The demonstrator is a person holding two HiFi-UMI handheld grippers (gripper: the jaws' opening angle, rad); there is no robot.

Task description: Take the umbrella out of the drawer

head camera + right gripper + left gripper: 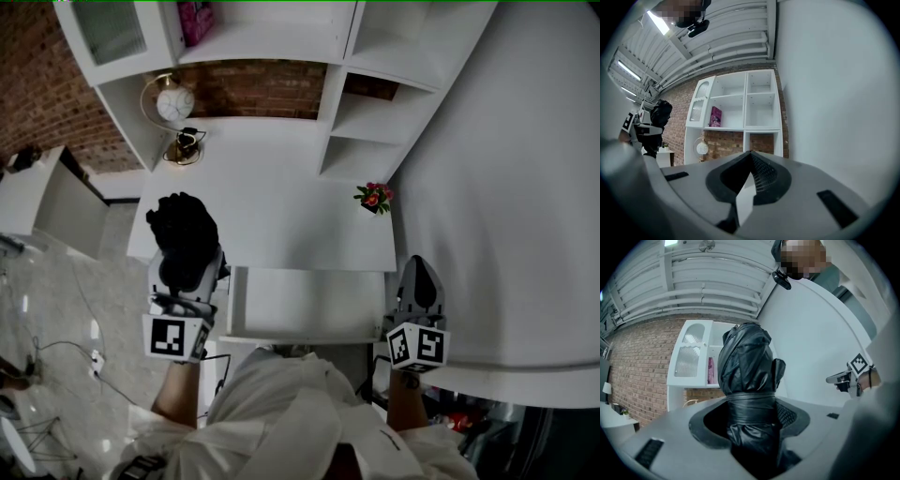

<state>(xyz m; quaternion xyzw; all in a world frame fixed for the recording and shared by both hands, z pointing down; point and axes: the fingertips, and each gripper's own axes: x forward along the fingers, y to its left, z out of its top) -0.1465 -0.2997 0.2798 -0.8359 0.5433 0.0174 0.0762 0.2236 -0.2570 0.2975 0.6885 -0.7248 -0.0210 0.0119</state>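
A folded black umbrella [182, 223], bound by a black strap, stands upright above the floor, left of the white desk [272, 220]. My left gripper [186, 258] is shut on the umbrella's lower part. In the left gripper view the umbrella [746, 366] fills the gap between the jaws of the left gripper [751, 405]. The desk's drawer [246, 302] is pulled out toward me and its inside shows white. My right gripper [418, 272] hangs at the drawer's right end, shut on nothing. In the right gripper view the right gripper [750, 153] has its tips together.
A small pot of pink flowers [375, 197] sits on the desk's right edge. A globe lamp [175, 103] stands in the shelf unit behind, with a pink book [195, 19] above it. A white wall [506, 187] runs along the right. Cables [84, 352] lie on the floor at left.
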